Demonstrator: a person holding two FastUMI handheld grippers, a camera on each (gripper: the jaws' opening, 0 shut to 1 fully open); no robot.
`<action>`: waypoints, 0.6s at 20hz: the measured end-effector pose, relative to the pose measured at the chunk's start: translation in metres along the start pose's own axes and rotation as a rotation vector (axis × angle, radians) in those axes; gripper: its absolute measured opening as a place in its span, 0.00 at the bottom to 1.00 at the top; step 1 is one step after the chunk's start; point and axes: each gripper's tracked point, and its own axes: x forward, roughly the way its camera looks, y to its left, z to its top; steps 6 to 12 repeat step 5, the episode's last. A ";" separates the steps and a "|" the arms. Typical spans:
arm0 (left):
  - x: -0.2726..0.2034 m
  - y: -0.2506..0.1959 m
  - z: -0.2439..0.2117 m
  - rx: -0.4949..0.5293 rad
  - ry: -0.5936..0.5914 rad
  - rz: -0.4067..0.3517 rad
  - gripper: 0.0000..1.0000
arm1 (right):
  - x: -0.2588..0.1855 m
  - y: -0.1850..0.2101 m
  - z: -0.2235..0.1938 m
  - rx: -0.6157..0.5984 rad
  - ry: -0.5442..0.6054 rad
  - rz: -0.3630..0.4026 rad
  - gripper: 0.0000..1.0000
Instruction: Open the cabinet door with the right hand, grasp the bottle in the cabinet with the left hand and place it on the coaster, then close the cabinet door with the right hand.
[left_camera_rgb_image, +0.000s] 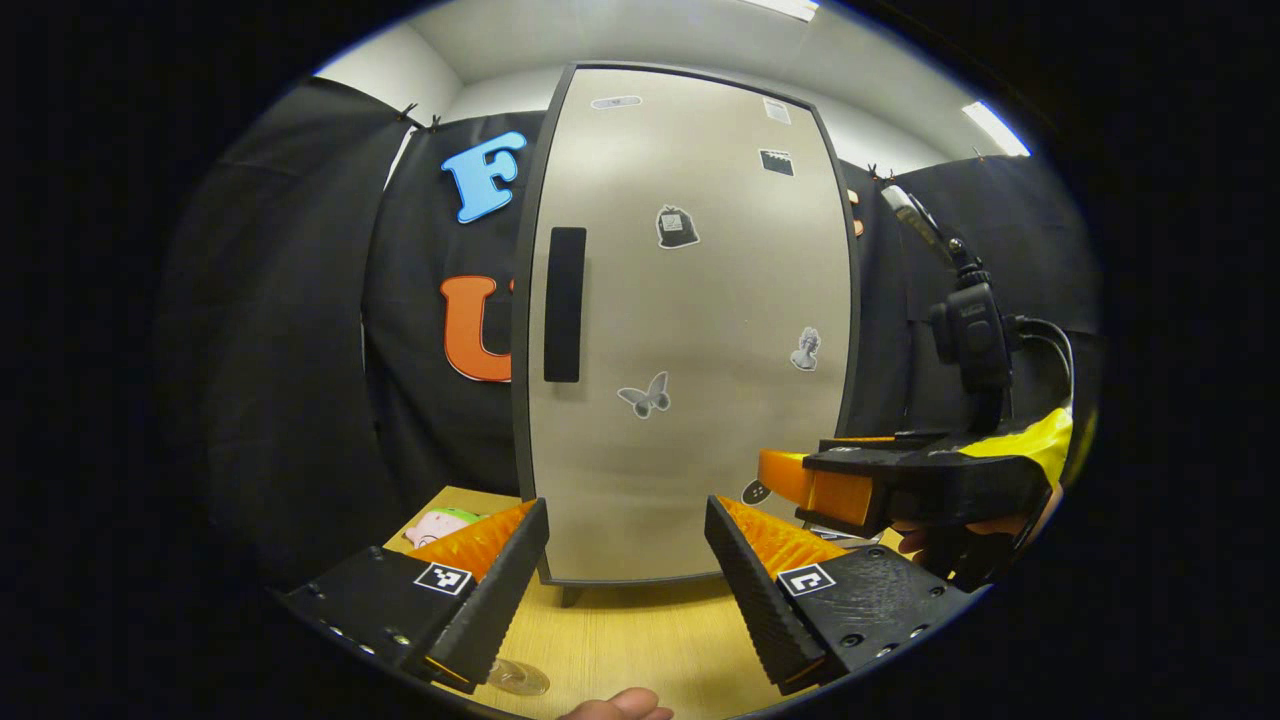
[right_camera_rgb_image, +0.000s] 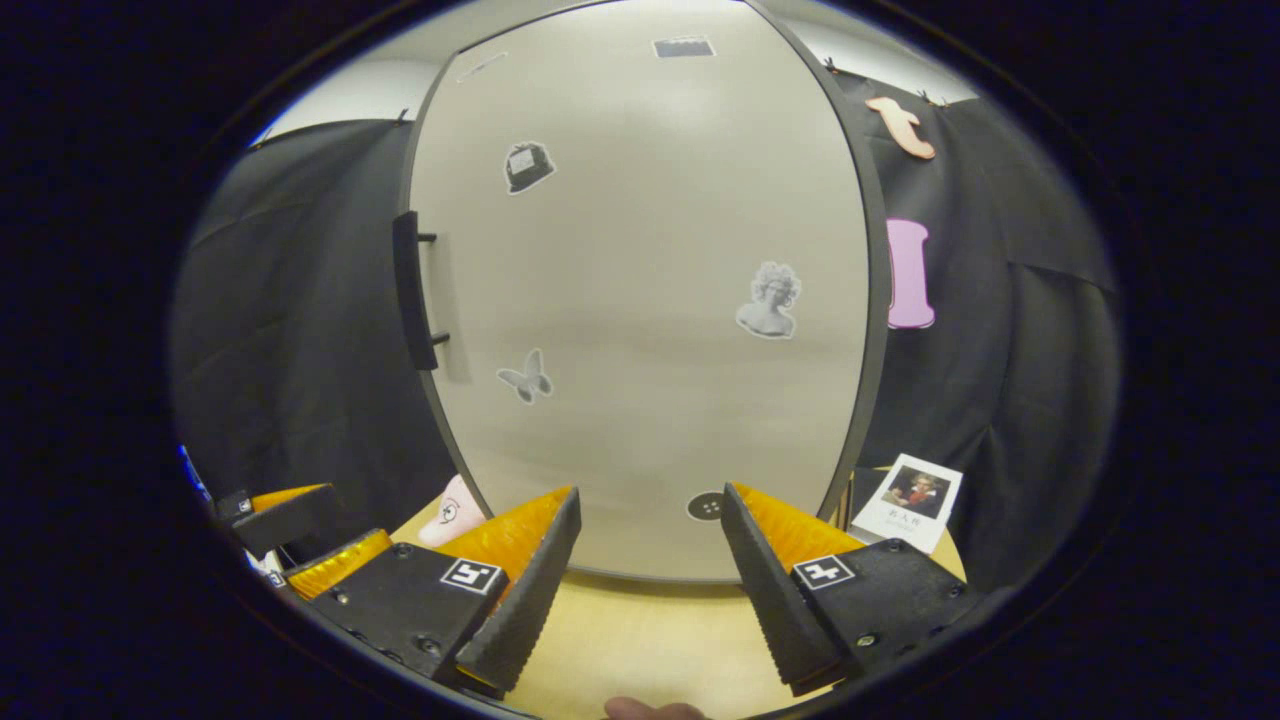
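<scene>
The grey cabinet door (left_camera_rgb_image: 690, 330) is closed, with a black vertical handle (left_camera_rgb_image: 564, 303) on its left side and several stickers on it. It hides the cabinet's inside. My left gripper (left_camera_rgb_image: 625, 590) is open low over the wooden table (left_camera_rgb_image: 620, 630), facing the door. A round clear disc (left_camera_rgb_image: 520, 678), possibly the coaster, lies by its left finger. My right gripper (left_camera_rgb_image: 778, 478) hovers to the right, near the door's lower right corner. In the right gripper view the right gripper (right_camera_rgb_image: 650, 590) is open, close to the door (right_camera_rgb_image: 650, 300), with the handle (right_camera_rgb_image: 413, 290) up to its left.
A pink toy (left_camera_rgb_image: 440, 523) lies left of the cabinet's foot. A white booklet with a portrait (right_camera_rgb_image: 908, 500) leans at the right of the cabinet. The left gripper (right_camera_rgb_image: 290, 530) is at the lower left of the right gripper view. Black cloth walls surround the table.
</scene>
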 end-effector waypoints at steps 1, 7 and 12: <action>0.001 0.003 0.003 0.002 -0.004 -0.003 0.95 | -0.002 0.003 0.002 0.002 -0.014 -0.007 0.91; 0.009 0.010 0.007 0.001 -0.009 -0.038 0.95 | -0.004 0.014 0.005 0.019 -0.046 -0.031 0.92; 0.009 0.010 0.007 0.001 -0.009 -0.038 0.95 | -0.004 0.014 0.005 0.019 -0.046 -0.031 0.92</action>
